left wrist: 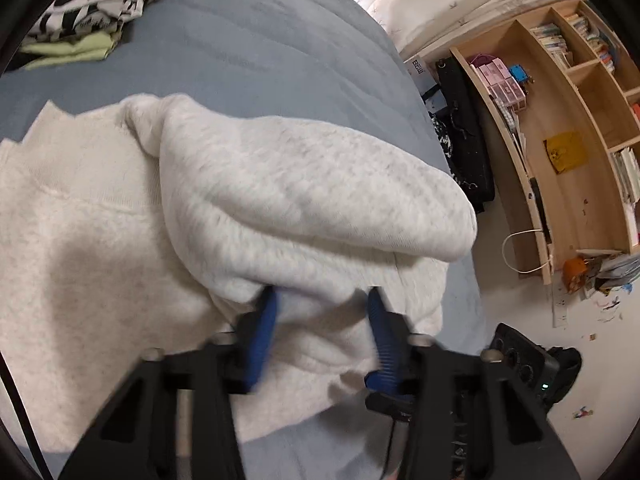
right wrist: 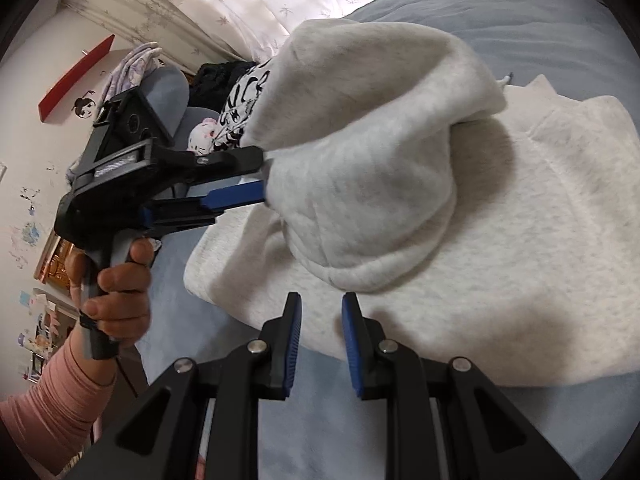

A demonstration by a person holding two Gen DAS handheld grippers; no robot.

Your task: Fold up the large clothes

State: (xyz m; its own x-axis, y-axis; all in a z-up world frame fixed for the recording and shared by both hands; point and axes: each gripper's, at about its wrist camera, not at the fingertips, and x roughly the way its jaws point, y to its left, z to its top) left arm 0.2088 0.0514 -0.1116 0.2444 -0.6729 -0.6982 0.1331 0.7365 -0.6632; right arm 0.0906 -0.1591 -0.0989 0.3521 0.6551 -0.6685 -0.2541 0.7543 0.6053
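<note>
A: Grey fleece sweatshirt (right wrist: 460, 208) lies spread on the blue bed (left wrist: 248, 40); one sleeve (right wrist: 360, 152) lifted over it.
B: Left gripper (right wrist: 262, 178)?
A: Jaws look part-closed around the sleeve end; firm grip unclear.
B: Right gripper (right wrist: 320, 314)?
A: Jaws spread, nothing between, over the near hem.
B: Background?
A: Folded clothes pile (left wrist: 84, 12) at the far corner, wooden shelf (left wrist: 560, 128) beside the bed.

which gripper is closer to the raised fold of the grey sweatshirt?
Left. The left gripper is at the raised fold, fabric between its fingers, jaws wide in its own view. The right gripper sits open just short of the sweatshirt's near edge, holding nothing.
</note>
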